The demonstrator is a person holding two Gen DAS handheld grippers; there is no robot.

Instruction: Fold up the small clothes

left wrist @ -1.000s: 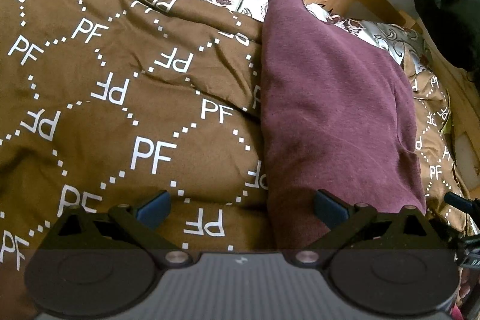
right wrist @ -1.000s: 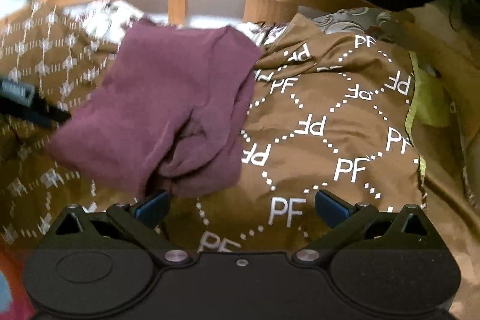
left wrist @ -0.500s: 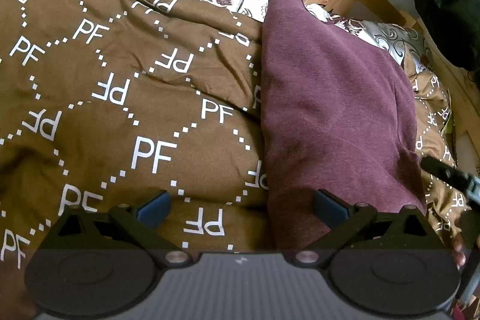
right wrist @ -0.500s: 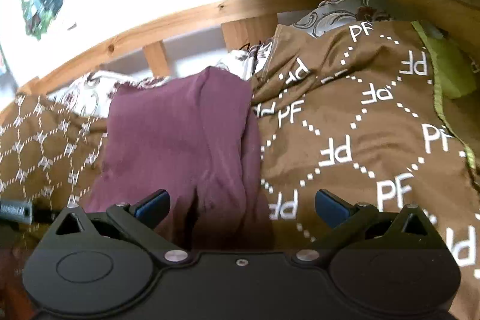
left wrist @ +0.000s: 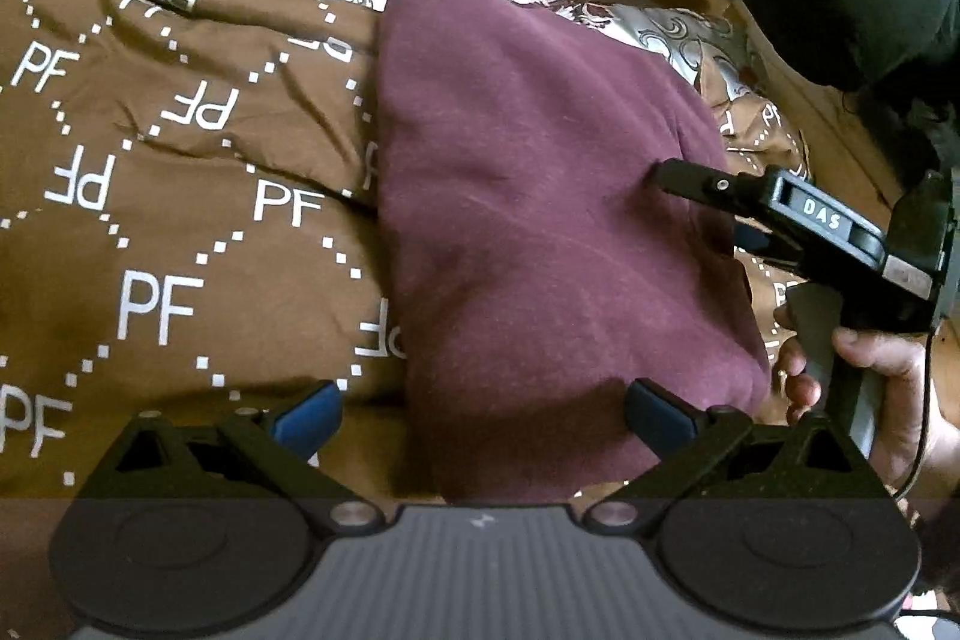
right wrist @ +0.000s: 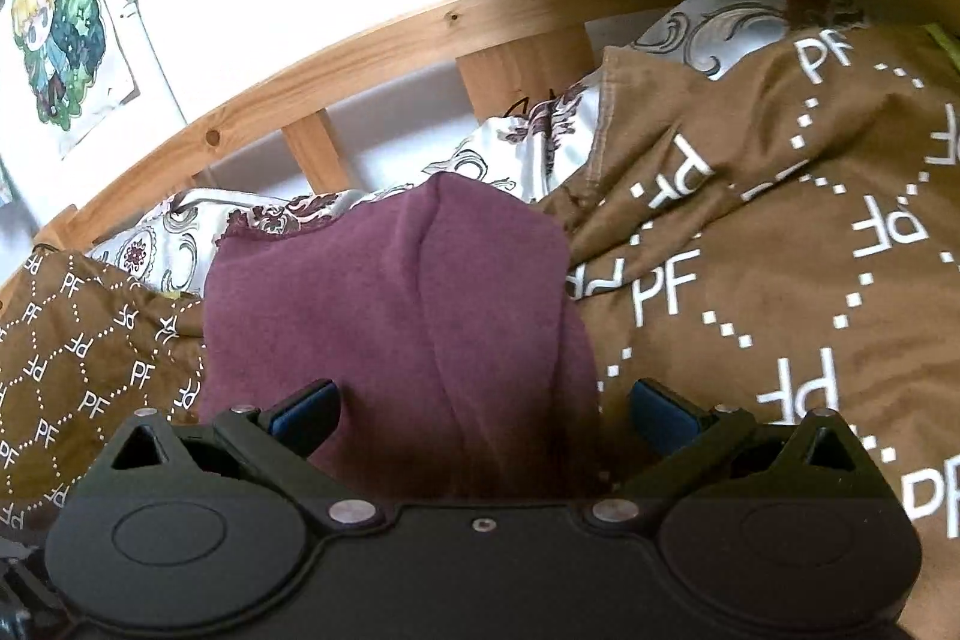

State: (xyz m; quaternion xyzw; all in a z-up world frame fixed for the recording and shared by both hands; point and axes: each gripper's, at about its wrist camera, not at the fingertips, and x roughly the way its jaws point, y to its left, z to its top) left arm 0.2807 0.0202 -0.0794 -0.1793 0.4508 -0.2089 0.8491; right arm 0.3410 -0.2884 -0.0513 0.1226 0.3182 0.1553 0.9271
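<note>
A dark red cloth [left wrist: 540, 196] lies folded on the brown blanket [left wrist: 150, 220] with white "PF" letters, near the wooden bed frame [right wrist: 372, 52]. The left gripper [left wrist: 480, 409] is wide open at the cloth's near edge. The right gripper [right wrist: 483, 409] is wide open too, low over the cloth's right side.

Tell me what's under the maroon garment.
The maroon garment lies on the brown blanket, which shows all around it. Whatever is directly beneath its middle is covered.
</note>
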